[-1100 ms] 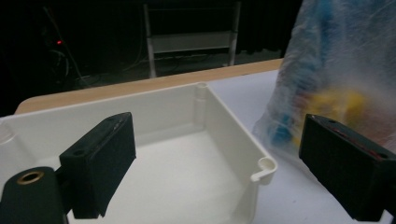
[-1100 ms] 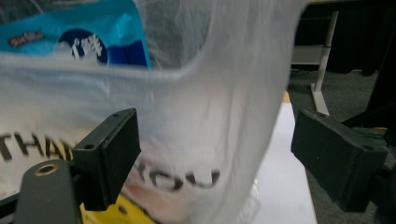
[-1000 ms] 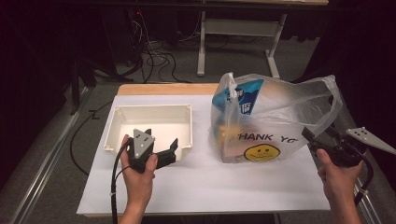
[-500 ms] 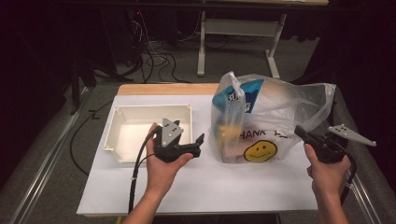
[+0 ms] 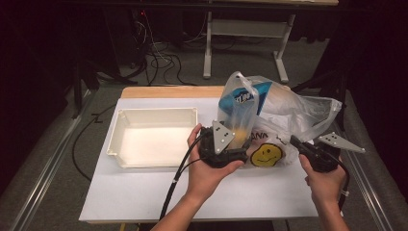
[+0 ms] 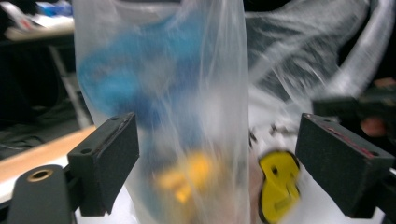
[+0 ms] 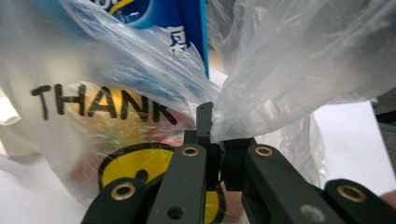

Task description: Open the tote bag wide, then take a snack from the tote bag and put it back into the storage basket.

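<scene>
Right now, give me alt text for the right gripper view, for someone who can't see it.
The right gripper, jaws shut, pinches a gathered fold of a clear plastic bag printed with "THANK" and a yellow smiley face. A blue package shows through the plastic above, and the white table lies beyond at right.

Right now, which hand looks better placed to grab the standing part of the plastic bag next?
Left. Its tool is open with the upright part of the plastic bag between its jaws, not yet pinched. The right tool is already shut on the bag's other side.
</scene>
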### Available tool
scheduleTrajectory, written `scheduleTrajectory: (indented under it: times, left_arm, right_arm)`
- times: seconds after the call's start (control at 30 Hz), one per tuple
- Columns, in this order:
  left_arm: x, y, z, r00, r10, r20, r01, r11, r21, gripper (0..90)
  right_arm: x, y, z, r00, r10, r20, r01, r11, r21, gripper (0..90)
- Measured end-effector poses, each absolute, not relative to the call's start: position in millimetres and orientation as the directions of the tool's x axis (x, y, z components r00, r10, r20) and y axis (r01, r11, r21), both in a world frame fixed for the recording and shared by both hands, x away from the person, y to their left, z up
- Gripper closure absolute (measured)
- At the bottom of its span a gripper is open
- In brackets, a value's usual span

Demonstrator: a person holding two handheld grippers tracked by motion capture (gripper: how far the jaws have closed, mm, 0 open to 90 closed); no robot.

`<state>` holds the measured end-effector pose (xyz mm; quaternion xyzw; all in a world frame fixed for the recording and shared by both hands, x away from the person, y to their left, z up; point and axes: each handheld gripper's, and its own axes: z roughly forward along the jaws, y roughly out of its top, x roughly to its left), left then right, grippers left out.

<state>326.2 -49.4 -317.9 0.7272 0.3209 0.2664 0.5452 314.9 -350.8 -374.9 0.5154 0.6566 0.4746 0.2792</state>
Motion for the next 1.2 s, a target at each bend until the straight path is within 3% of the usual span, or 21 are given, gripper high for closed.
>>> scheduleTrajectory:
  times: [0.17, 0.27, 0.5, 0.57, 0.63, 0.77, 0.87, 0.93, 0.97, 1.0, 1.2]
  left_arm:
    - [327, -66, -306, 0.613, 0.785, 0.091, 0.136, -0.218, 0.966, 15.7]
    - [334, -70, -305, 0.597, 0.796, 0.098, 0.155, -0.234, 0.96, 22.5]
    - [353, -58, -321, 0.65, 0.759, 0.03, 0.226, -0.231, 0.946, 84.5]
    - [356, -55, -324, 0.651, 0.759, 0.011, 0.24, -0.219, 0.946, 90.0]
    - [362, -46, -331, 0.659, 0.751, -0.046, 0.278, -0.187, 0.942, 90.0]
    - [360, -41, -334, 0.653, 0.756, -0.044, 0.279, -0.185, 0.942, 90.0]
    - [353, -39, -322, 0.672, 0.738, -0.055, 0.253, -0.16, 0.954, 65.7]
    - [348, -40, -313, 0.679, 0.732, -0.058, 0.234, -0.141, 0.962, 49.0]
    - [348, -40, -313, 0.679, 0.732, -0.058, 0.234, -0.141, 0.962, 40.3]
    - [343, -41, -305, 0.687, 0.724, -0.061, 0.21, -0.118, 0.971, 34.3]
    - [345, -53, -280, 0.639, 0.769, -0.014, 0.165, -0.119, 0.979, 15.7]
  right_arm:
    - [314, -344, -370, -0.344, 0.931, 0.123, 0.387, 0.021, 0.922, 89.1]
    - [316, -338, -369, -0.367, 0.925, 0.102, 0.375, 0.047, 0.926, 88.9]
    - [315, -338, -368, -0.392, 0.915, 0.094, 0.363, 0.06, 0.93, 88.3]
    - [314, -340, -368, -0.389, 0.917, 0.091, 0.358, 0.059, 0.932, 88.2]
    - [312, -347, -367, -0.378, 0.921, 0.099, 0.354, 0.045, 0.934, 88.3]
    - [311, -352, -366, -0.37, 0.922, 0.114, 0.35, 0.025, 0.936, 83.7]
    - [309, -354, -364, -0.357, 0.926, 0.12, 0.319, 0.001, 0.948, 55.2]
    - [307, -354, -360, -0.316, 0.943, 0.102, 0.302, -0.002, 0.953, 45.0]
    - [307, -354, -360, -0.316, 0.943, 0.102, 0.302, -0.002, 0.953, 45.0]
    - [306, -357, -355, -0.302, 0.947, 0.108, 0.283, -0.019, 0.959, 35.0]
    - [307, -372, -332, -0.218, 0.969, 0.117, 0.243, -0.062, 0.968, 17.2]
